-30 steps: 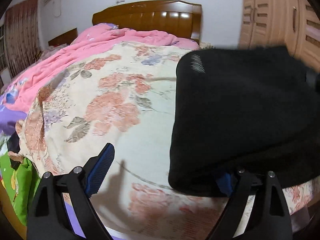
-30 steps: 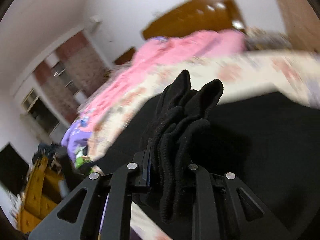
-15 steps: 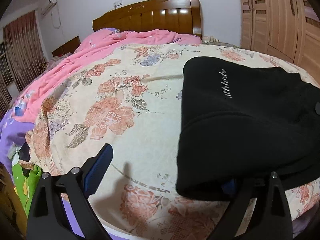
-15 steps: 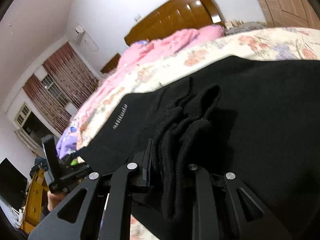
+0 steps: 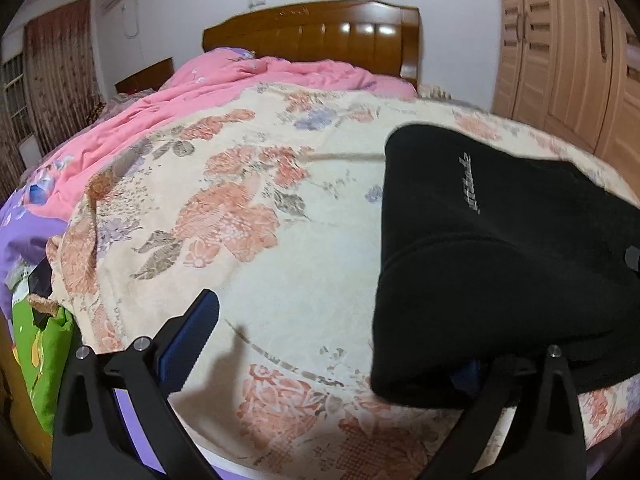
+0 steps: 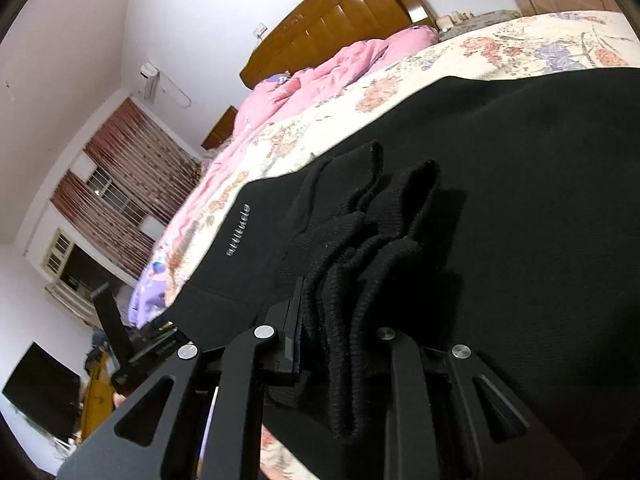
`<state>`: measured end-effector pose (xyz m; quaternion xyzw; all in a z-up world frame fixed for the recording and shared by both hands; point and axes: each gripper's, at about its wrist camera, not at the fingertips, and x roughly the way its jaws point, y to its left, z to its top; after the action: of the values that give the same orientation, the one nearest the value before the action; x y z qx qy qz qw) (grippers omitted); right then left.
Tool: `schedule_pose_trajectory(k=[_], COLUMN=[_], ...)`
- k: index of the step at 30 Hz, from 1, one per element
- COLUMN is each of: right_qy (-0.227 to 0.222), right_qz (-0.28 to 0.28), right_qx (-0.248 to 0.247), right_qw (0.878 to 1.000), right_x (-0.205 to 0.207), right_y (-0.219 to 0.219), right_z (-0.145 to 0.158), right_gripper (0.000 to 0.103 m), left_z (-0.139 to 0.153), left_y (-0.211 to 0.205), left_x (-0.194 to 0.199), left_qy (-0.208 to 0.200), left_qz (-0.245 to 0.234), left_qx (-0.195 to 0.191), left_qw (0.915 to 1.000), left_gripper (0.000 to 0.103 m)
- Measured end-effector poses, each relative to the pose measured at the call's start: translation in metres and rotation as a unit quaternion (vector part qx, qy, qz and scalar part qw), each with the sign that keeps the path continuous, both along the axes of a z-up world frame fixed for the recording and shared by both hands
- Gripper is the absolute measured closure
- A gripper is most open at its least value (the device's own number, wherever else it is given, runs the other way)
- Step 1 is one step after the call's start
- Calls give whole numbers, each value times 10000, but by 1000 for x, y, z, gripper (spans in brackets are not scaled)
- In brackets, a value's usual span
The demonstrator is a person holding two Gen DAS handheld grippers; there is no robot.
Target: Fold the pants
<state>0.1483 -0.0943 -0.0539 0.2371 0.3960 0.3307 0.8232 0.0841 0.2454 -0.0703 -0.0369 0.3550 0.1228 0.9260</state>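
left gripper: its jaws [image 5: 332,344] have just been opening and now stand spread wide, nothing pinched. The near finger [image 5: 192,332] sits over bare blanket, while the far one is tucked under the pants' near edge, so it's let go.
right gripper: clenched [image 6: 340,344] on a bunched, ribbed wad of the pants, which looks like cuffs or waistband, can't say which.
what changed: a second ago the pants hung up in front of the left camera, hiding the far wall. Now they lie flat on the blanket with the little logo [image 5: 468,182] showing.
what it means: I'd guess this fold has just landed, and the right side only needs to release and smooth it.
pants: black [image 5: 500,256], folded over on the floral blanket [image 5: 248,208], toward the foot of the bed and right of the left gripper. The bunched end stays in the right grip [image 6: 360,264].
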Motion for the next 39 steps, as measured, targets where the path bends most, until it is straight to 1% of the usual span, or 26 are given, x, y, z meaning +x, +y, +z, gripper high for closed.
schedule_pose_trajectory(k=[2,4,5,7,10,11,12,13,14,15,16,17,18,19,22,24,25,26,27,29,31,32,33,35,37,39], right_qy=[-79,-136,-207,-230,64,209,287,320,275,211,93,-110,-427,-721,-1241,-1527,-1649,-1718,-1728,-1659,-1632,-1639,-1776,-1821,-1796,-1840], right_qz=[49,118,164,165,104,50,12,22,26,5,-40,-179,-424,-530,-473,-156,75,294,465,707,798,840,872,884,880,845], right_qx=[23,96,87,-36,-186,-121,-114,-184,-373,-547,-716,-921,-1236,-1507,-1803,-1939,-2098,-2231,-2323,-2610,-2908,-3086,-3146,-3132,-3117,-3150], right_qw=[10000,9998,9996,9996,9998,9997,9995,9993,9989,9983,9974,9955,9905,9845,9746,9689,9637,9591,9560,9483,9394,9332,9284,9278,9289,9272], right_x=[0,0,0,0,6,8,8,8,4,1,-4,-11,-21,-28,-35,-36,-35,-35,-34,-34,-34,-36,-41,-44,-43,-42], right_y=[5,8,12,15,9,3,0,-2,-3,-4,-6,-11,-15,-16,-5,20,39,56,67,89,98,99,97,91,86,83], right_z=[4,6,8,7,-10,-16,-16,-14,-8,-2,3,11,21,31,53,62,64,62,58,42,28,20,15,12,9,9], right_gripper=[84,84,84,84,84,83,79,73,61,54,36,25,25,25,25,25,25,25,25,25,25,24,23,22,19,17], left_z=[4,5,4,-1,-8,-8,-7,-5,-2,2,6,11,18,29,74,103,109,112,107,89,57,43,33,10,4,3], left_y=[6,14,17,19,19,18,16,12,8,2,0,-3,-4,-5,-5,-14,-20,-31,-41,-55,-67,-71,-72,-75,-70,-69], left_x=[-3,-6,-6,-5,-5,-6,-6,-8,-10,-16,-21,-29,-39,-49,-60,-48,-38,-20,2,35,62,68,70,69,65,65], left_qy=[-135,-231,-238,-124,-23,-10,-1,29,70,100,104,120,112,-7,-603,-988,-1037,-966,-799,-468,-29,144,253,459,318,385], left_qz=[73,180,234,284,279,235,190,94,-3,-142,-201,-257,-346,-403,-555,-710,-856,-1133,-1373,-1481,-1434,-1378,-1357,-1353,-1365,-1366], left_qx=[-169,-432,-566,-668,-709,-639,-549,-341,-138,167,355,582,677,687,416,120,6,-163,-313,-415,-279,-150,-76,114,104,85], left_qw=[9997,9986,9978,9973,9971,9977,9983,9994,9999,9997,9991,9979,9970,9968,9958,9925,9909,9887,9868,9870,9893,9902,9904,9897,9901,9898], left_gripper=[4,4,4,4,3,3,3,3,3,3,3,3,3,3,3,3,2,2,2,2,3,3,3,2,1,1])
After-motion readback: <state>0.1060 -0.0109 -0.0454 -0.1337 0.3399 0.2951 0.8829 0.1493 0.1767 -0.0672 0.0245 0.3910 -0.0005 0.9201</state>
